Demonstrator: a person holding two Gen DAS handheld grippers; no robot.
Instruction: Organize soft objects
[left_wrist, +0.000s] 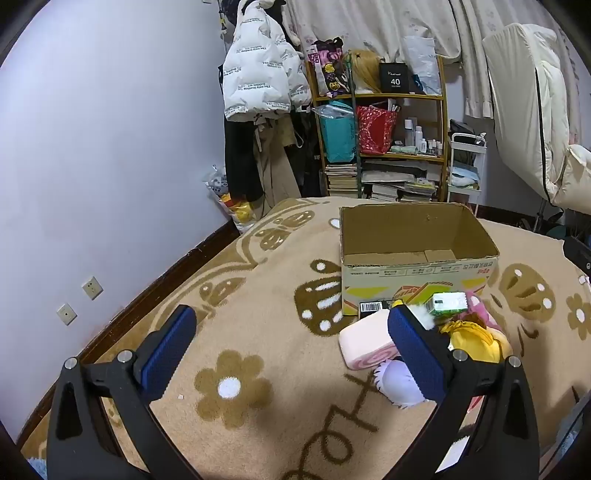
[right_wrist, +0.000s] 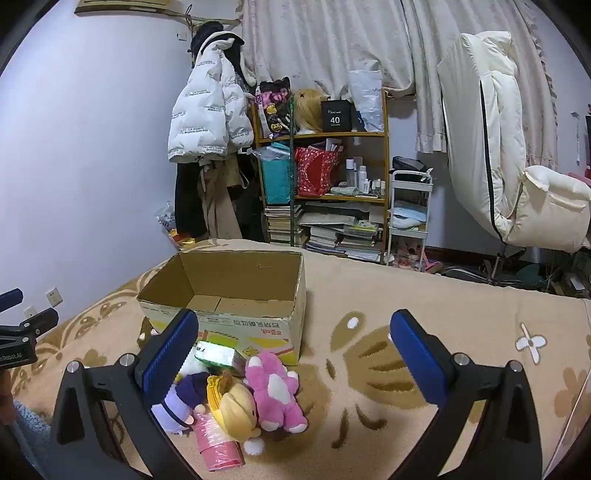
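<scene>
An open, empty cardboard box (left_wrist: 417, 254) (right_wrist: 229, 299) stands on the beige patterned blanket. In front of it lies a heap of soft toys: a pink plush animal (right_wrist: 275, 391), a blonde-haired doll (right_wrist: 236, 410), a purple-hatted doll (right_wrist: 181, 406) (left_wrist: 397, 382), a pink roll-shaped cushion (left_wrist: 365, 343) (right_wrist: 219, 445), a yellow plush (left_wrist: 474, 343) and a green packet (left_wrist: 448, 303) (right_wrist: 218, 356). My left gripper (left_wrist: 291, 325) is open over bare blanket, the heap just behind its right finger. My right gripper (right_wrist: 293, 328) is open above the heap's right side, holding nothing.
The left gripper's fingers (right_wrist: 33, 321) show at the right wrist view's left edge. Behind the bed stand a wooden shelf (left_wrist: 380, 147) with bags and books, hanging coats (left_wrist: 258, 70), a white cart (right_wrist: 408, 218) and a cream recliner (right_wrist: 517, 177). Wall (left_wrist: 92, 166) borders the bed's left.
</scene>
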